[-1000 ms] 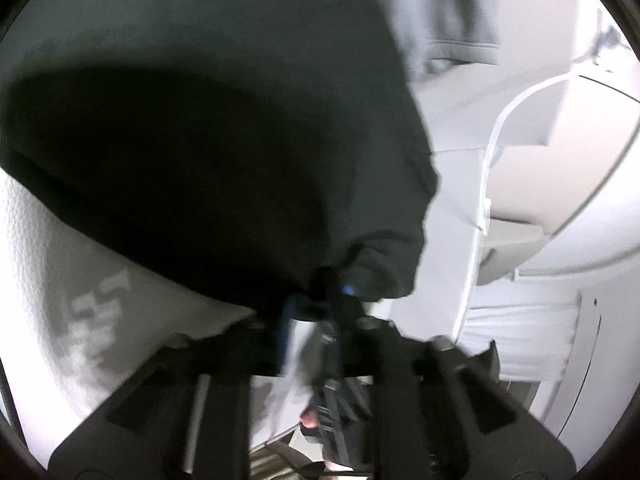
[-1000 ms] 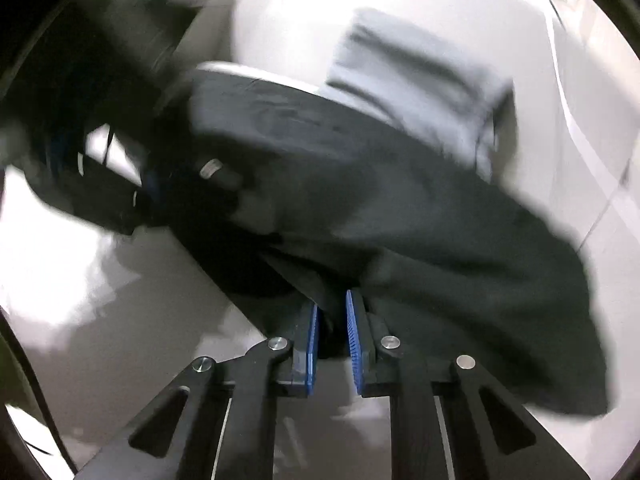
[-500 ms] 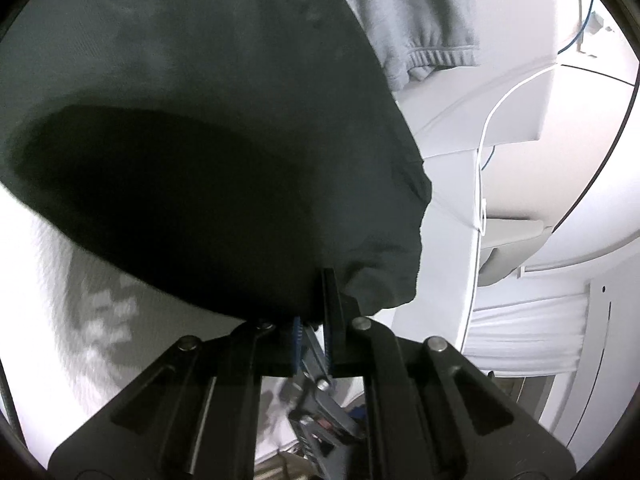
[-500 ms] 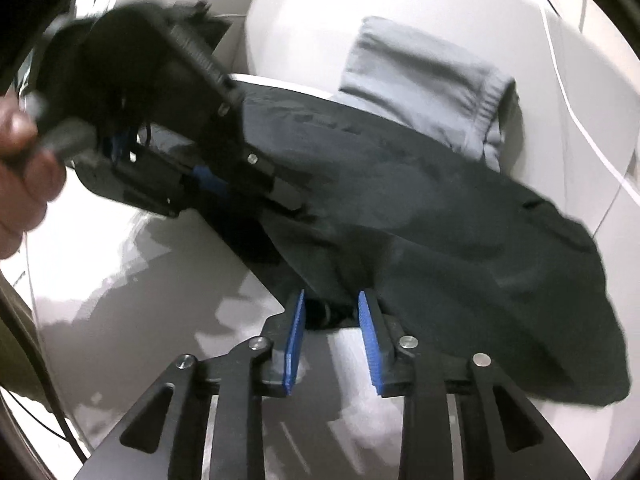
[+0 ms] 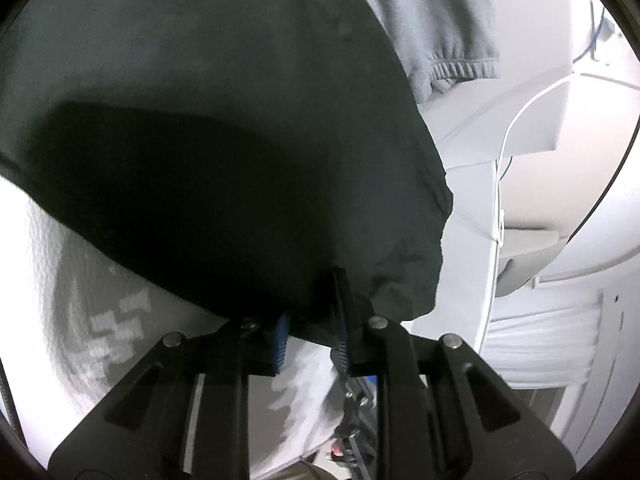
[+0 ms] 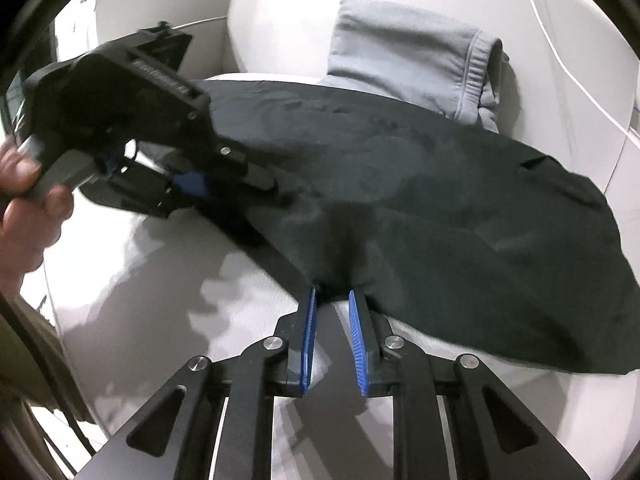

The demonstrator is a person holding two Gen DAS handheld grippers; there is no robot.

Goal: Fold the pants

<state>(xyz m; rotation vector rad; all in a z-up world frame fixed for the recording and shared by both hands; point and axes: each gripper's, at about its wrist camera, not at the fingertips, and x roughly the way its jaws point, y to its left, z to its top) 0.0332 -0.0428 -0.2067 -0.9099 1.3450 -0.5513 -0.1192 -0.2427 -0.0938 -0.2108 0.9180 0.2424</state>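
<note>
Dark pants [image 6: 420, 208] lie across a white padded surface [image 6: 168, 280], which looks more like a bed or sofa cushion than a counter; I can't tell which. One end bunches toward the right of the right wrist view. A folded grey garment [image 6: 404, 60] sits just behind, touching or slightly under the pants' far edge.

Left tongs [image 5: 310, 330]: narrow gap, opening right now. The hem sits between the blue pads and cloth drapes over the tips. Looks pinched, but loosening.

Right tongs [image 6: 332, 308]: narrow, closing, with the near fabric edge between the tips. Pads seem to bite only the very edge, and daylight shows between them lower down.

A hand [image 6: 28, 200] grips the left tool at the left of the right wrist view.

Risks, my read:
- Left grip slackens as it opens, so the hem drops mid-lift and the fold goes lopsided.
- Right bite is shallow. Any pull before it fully closes could let the cloth slide out.
- The two grips are on the same edge and fairly near each other. The far bunched end is uncontrolled and may drag or twist when lifted.
- The pants touch the grey garment, so dragging could pull it along or rumple it.
- The soft surface gives, so the tips could snag the cover.
</note>
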